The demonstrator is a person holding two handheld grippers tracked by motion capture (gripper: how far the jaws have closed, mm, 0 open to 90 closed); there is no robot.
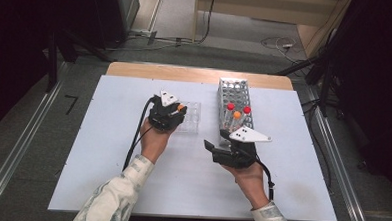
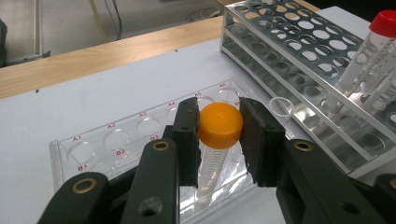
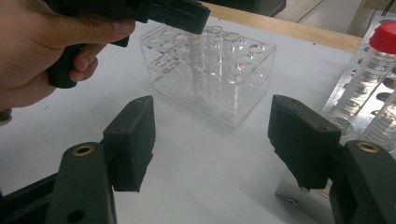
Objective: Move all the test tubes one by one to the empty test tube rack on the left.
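1. High view: the left gripper [image 1: 176, 111] sits just left of the frame's centre, over the near corner of a clear plastic rack [image 1: 192, 116], with an orange-capped tube [image 1: 181, 108] showing at its tip.
2. Left gripper view: both black jaws press against the sides of the orange cap [image 2: 220, 125] at the centre of the frame, so the left gripper is closed on the tube. The tube's clear graduated body hangs down from the cap into the clear plastic rack, whose holes carry red labels such as A1 and B1. I cannot tell whether its tip reaches the rack's floor.
3. Right gripper view: the right gripper [image 3: 212, 142] has its jaws spread wide with nothing between them, only bare white table [image 3: 215, 186] in the gap. In the upper left of this frame a hand [image 3: 42, 44] grips the left gripper, and the tube stands in the clear rack at upper centre.
4. High view: the right gripper [image 1: 217, 147] lies right of centre, in the lower half of the frame, just in front of the near end of a metal rack [image 1: 233, 92].
5. The metal rack runs toward the upper frame, right of the clear rack and apart from it. Near its lower end stand two red-capped tubes [image 1: 230, 106] and one more orange-capped one [image 1: 237, 114].
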